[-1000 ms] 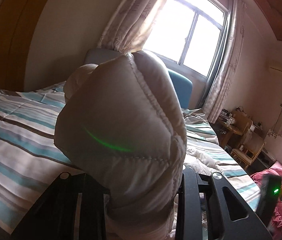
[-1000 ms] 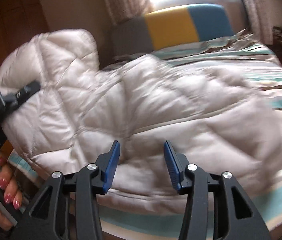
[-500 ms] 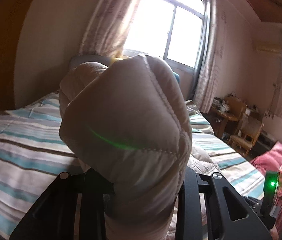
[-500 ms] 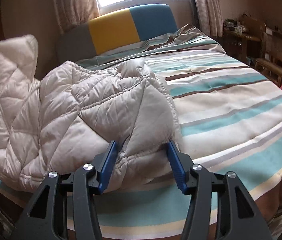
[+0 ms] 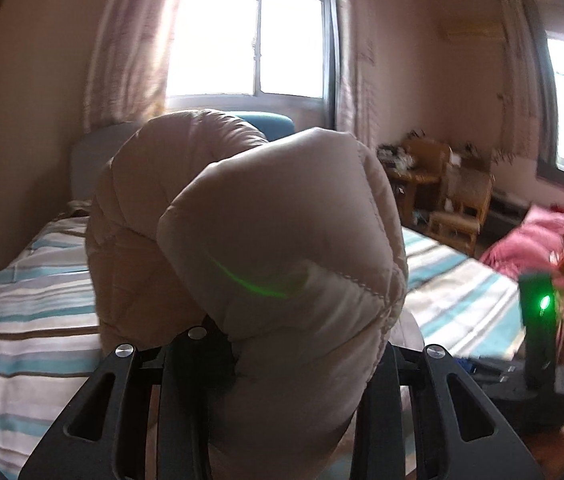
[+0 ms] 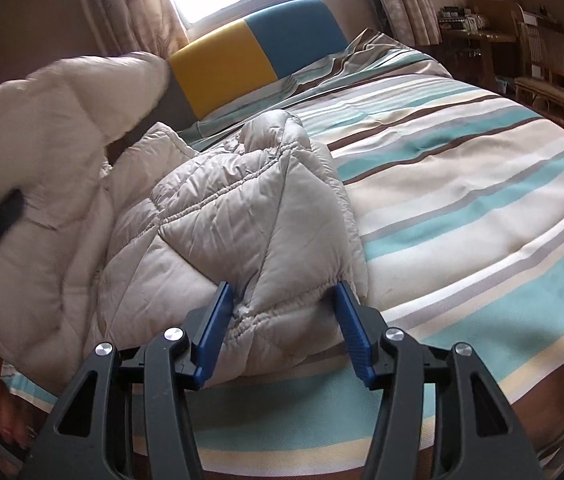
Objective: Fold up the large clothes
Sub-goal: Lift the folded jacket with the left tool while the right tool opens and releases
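Note:
A beige quilted puffer jacket lies bunched on the left side of the striped bed. My left gripper is shut on a thick fold of the jacket and holds it up above the bed; the fabric hides its fingertips. In the right wrist view that lifted part hangs at the left. My right gripper is open, its blue pads on either side of the jacket's elastic hem at the bed's near edge.
A yellow and blue headboard stands under the window. Wooden chairs and a small table stand at the right. A pink blanket lies at the right. The person's hand shows at the lower left.
My left gripper has turned to the right with the lifted jacket fold. My right gripper has moved in along the bed's edge until its open pads straddle the jacket hem.

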